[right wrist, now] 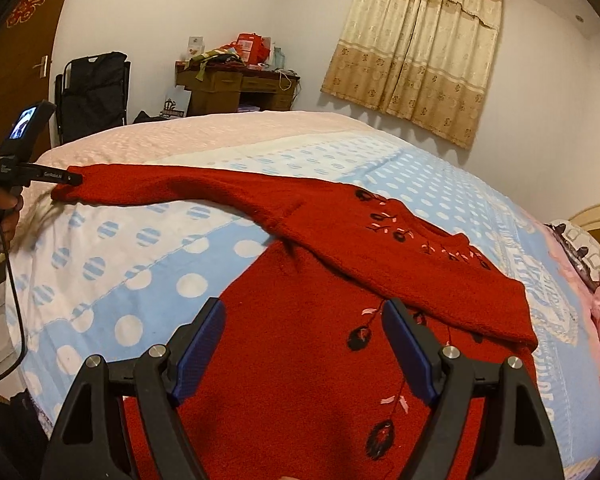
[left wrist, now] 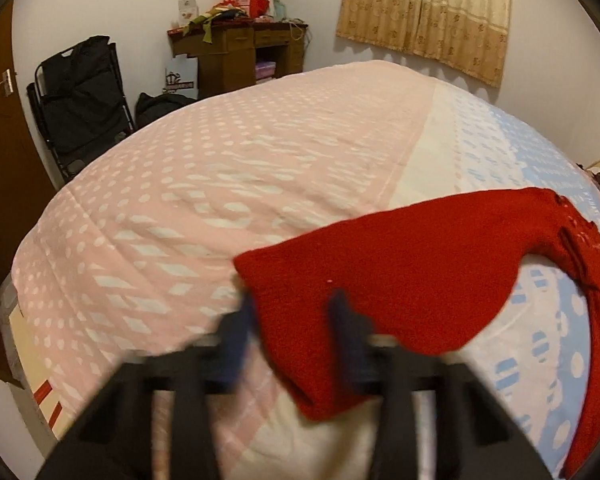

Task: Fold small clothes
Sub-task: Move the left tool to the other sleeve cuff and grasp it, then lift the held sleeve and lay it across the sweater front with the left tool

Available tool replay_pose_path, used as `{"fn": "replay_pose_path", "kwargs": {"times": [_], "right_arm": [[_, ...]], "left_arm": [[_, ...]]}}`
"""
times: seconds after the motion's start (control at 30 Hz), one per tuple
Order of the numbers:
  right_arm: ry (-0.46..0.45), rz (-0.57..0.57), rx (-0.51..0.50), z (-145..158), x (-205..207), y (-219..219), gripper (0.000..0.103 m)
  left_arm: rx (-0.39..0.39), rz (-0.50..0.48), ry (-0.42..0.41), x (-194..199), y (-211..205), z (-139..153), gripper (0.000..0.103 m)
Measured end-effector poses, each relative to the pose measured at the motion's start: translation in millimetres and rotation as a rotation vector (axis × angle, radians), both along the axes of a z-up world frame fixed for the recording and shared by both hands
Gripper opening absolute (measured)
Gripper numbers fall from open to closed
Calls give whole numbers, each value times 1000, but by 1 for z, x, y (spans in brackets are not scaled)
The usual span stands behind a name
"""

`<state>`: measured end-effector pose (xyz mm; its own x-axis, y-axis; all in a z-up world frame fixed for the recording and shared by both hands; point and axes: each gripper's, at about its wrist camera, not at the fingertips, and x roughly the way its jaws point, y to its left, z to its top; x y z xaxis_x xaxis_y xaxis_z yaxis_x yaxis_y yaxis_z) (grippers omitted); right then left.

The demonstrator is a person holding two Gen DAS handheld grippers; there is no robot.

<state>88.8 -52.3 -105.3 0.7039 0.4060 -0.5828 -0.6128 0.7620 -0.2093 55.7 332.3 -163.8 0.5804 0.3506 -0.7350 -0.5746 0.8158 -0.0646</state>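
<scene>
The red sweater (right wrist: 312, 360) lay flat on the bed (right wrist: 148, 280), body toward you, neckline and embroidered yoke toward the curtain (right wrist: 416, 52) side. Its one sleeve (right wrist: 180, 188) was stretched out straight from the shoulder, long axis running sideways across the bed away from the sweater body, toward the door side. Your left gripper (right wrist: 74, 178) was at the very end of that sleeve, at the cuff; in the left wrist view the cuff (left wrist: 288, 304) sat between the two blurred fingers, which stood fairly narrow with cloth between them, so it read as a pinch on the cuff, though motion blur made contact hard to confirm. Your right gripper (right wrist: 304, 344) hovered over the sweater's chest, jaws wide apart, nothing in them, and whether the pads touched the knit I couldn't tell. So the sleeve lay well out from the sweater body and the left was the only hand on it; the right was nearer the torso. Judgement: the next fold needed that cuff carried back along the sleeve's own axis toward the chest, and the loose knit could sag or twist midway.
</scene>
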Motion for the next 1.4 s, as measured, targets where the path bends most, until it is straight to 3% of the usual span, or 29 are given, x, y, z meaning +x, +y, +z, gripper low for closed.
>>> {"fn": "replay_pose_path", "kwargs": {"times": [0.13, 0.33, 0.53, 1.0, 1.2, 1.4], "right_arm": [[-7, 2, 13, 3, -4, -3, 81], [0, -2, 32, 3, -5, -5, 81], [-1, -13, 67, 8, -7, -13, 81], [23, -89, 204, 22, -4, -55, 81], [45, -166, 261, 24, 0, -87, 81], [69, -251, 320, 22, 4, -120, 81]], "left_arm": [[-38, -58, -11, 4, -5, 8, 11], [-168, -85, -111, 7, -1, 31, 11], [-191, -144, -172, 23, -15, 65, 11], [-286, -353, -318, 76, -91, 142, 11], [-270, -473, -350, 107, -142, 180, 11], [-328, -557, -376, 131, -183, 207, 11]]}}
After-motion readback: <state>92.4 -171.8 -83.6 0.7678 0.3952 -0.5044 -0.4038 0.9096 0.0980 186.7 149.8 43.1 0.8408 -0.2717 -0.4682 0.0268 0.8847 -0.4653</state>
